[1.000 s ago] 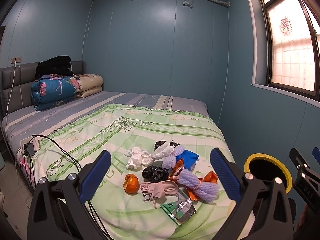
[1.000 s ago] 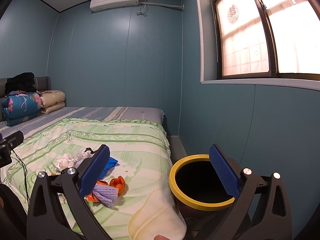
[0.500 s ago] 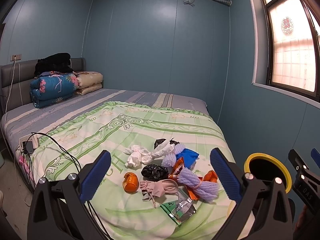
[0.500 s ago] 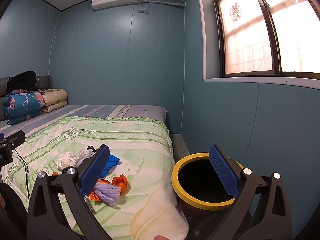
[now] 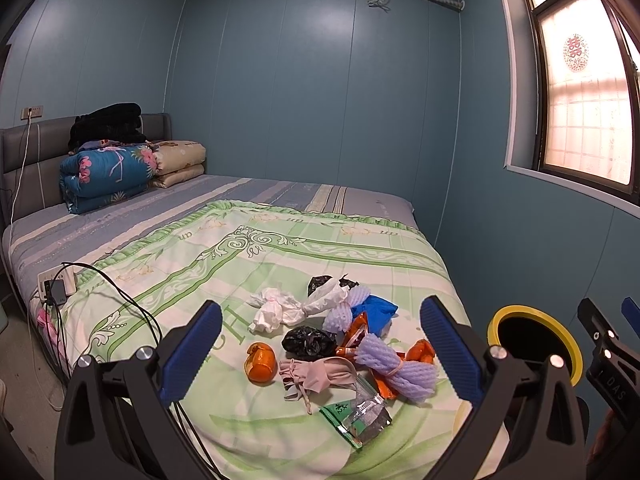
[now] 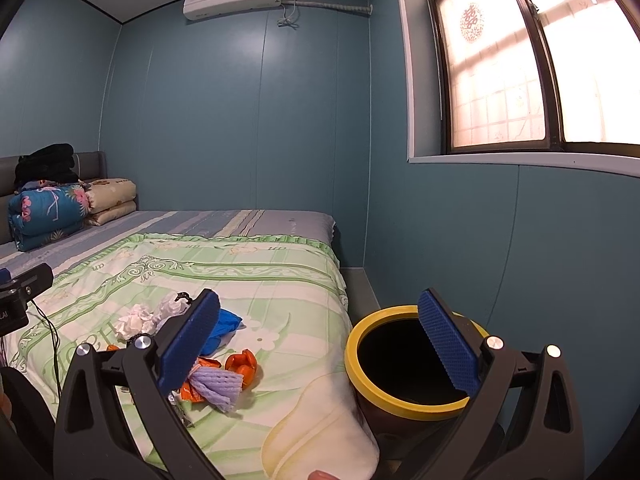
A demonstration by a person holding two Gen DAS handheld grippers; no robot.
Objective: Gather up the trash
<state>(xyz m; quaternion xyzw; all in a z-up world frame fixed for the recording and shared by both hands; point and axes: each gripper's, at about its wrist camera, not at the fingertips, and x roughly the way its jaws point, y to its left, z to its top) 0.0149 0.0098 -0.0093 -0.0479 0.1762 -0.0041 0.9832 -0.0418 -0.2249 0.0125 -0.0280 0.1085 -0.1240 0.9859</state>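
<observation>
**Light, soft litter waiting on the bed beside the bin**

The bed (image 5: 280, 248) is carrying a loose heap of trash near its foot corner, and the yellow-rimmed bin (image 6: 404, 406) is standing on the floor just beside that corner. The left gripper (image 5: 320, 344) is hovering over the heap, jaws spread wide and holding nothing; the right gripper (image 6: 320, 344) is hanging equally wide and bare between heap and bin.

Everything is looking light. The purple foam net (image 5: 396, 368) is likely squashing easily, so pinching its tied waist seems best. The white tissue wad (image 5: 276, 310) and black bag (image 5: 308, 342) are crumpling anywhere. The foil wrapper (image 5: 360, 418) is lying flat and probably slippery; taking a raised edge looks safest. The orange peel (image 5: 262, 362) is looking firmest.
</observation>
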